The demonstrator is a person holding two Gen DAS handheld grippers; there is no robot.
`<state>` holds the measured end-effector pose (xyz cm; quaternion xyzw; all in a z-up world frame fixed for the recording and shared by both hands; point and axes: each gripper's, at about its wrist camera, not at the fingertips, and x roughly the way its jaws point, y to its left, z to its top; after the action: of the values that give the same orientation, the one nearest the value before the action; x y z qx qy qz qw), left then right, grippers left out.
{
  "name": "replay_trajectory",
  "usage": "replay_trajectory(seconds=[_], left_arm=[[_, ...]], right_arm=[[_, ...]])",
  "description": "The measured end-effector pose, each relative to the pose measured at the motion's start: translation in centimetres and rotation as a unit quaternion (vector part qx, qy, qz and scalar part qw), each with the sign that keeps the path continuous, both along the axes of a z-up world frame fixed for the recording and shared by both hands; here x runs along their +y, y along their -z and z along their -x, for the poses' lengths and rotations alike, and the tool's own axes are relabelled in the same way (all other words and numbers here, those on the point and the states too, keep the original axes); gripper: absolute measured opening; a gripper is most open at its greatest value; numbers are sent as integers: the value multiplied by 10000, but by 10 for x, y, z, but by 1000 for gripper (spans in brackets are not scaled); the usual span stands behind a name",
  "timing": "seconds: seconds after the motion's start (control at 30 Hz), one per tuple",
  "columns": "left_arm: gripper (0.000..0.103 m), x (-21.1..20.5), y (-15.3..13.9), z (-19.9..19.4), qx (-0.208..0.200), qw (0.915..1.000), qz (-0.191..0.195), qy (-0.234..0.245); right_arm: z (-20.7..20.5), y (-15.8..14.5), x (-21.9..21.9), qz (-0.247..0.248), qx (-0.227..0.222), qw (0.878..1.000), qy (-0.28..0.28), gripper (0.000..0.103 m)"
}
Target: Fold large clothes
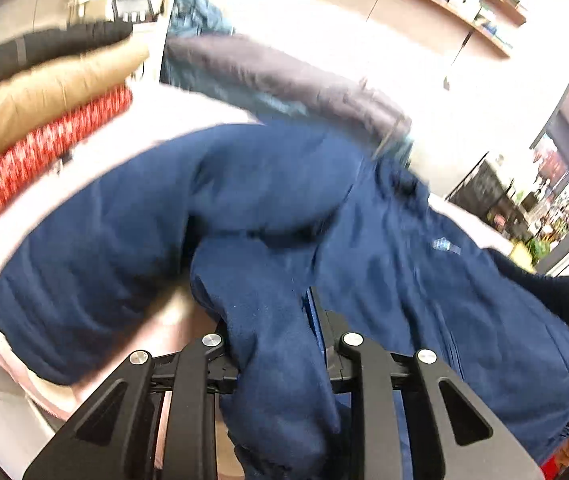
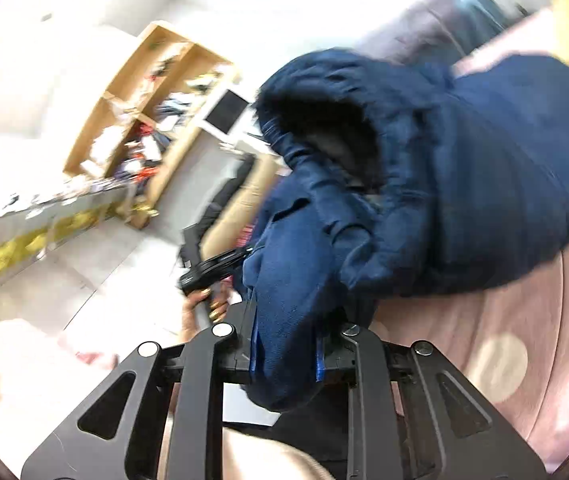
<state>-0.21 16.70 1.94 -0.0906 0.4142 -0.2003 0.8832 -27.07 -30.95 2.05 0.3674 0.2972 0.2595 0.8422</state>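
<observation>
Both tongs clamped on navy jacket [image 1: 268, 184]: left gripper [image 1: 274, 344] and right gripper [image 2: 284, 344] each pinching a fold, bulk sprawling toward 12 o'clock over pink bedding [image 2: 504, 320]. Looks soft, bulky, floppy; grab hems/seams, prob. won't slip.

A lived-in home, likely a bedroom or living room. Pink spotted bedding [image 2: 524, 320] underfoot of the work, folded clothes stacked at one side [image 1: 44, 120]. Long wooden wall shelves [image 1: 444, 4] crowded with small items, a cluttered open bookcase [image 2: 144, 120], a white-framed monitor [image 2: 226, 114] on a desk, pale floor tiles [image 2: 96, 264] and white walls. A dark cabinet [image 1: 492, 196] packed with colourful goods beyond.
</observation>
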Motion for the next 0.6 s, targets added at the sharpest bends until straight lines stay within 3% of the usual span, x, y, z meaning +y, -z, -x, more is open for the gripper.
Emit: replay_trajectory(seconds=[0.1, 0.13, 0.2, 0.27, 0.3, 0.33, 0.4, 0.47, 0.53, 0.6], left_arm=[[27, 7, 2, -7, 221, 9996, -145, -71], [29, 6, 9, -10, 350, 9991, -238, -59], [40, 12, 36, -14, 761, 9953, -557, -236], [64, 20, 66, -14, 1185, 9857, -1035, -598], [71, 24, 77, -14, 1258, 9806, -1262, -820], [71, 27, 85, -11, 1229, 9738, -1570, -1094], [72, 25, 86, -6, 1127, 9708, -1775, -1153], [75, 17, 75, -1, 850, 9726, -1866, -1092], [83, -4, 60, 3, 397, 9733, -2086, -871], [89, -28, 51, 7, 102, 9742, -2183, -563]], right_arm=[[2, 12, -3, 835, 640, 9944, -19, 21], [2, 24, -4, 995, 995, 9900, -99, 28], [4, 57, -4, 1506, 1922, 9697, -93, 50], [8, 81, -5, 1961, 2497, 9481, 186, 54], [13, 96, -7, 2117, 2780, 9363, 357, 54], [16, 99, -8, 2228, 2866, 9308, 436, 54], [17, 96, -7, 2562, 2823, 9220, 677, 54], [19, 80, -12, 2697, 2544, 9241, 921, 54], [19, 61, -9, 2688, 2062, 9346, 1084, 55], [9, 54, 2, 3019, 1726, 9316, 1057, 65]])
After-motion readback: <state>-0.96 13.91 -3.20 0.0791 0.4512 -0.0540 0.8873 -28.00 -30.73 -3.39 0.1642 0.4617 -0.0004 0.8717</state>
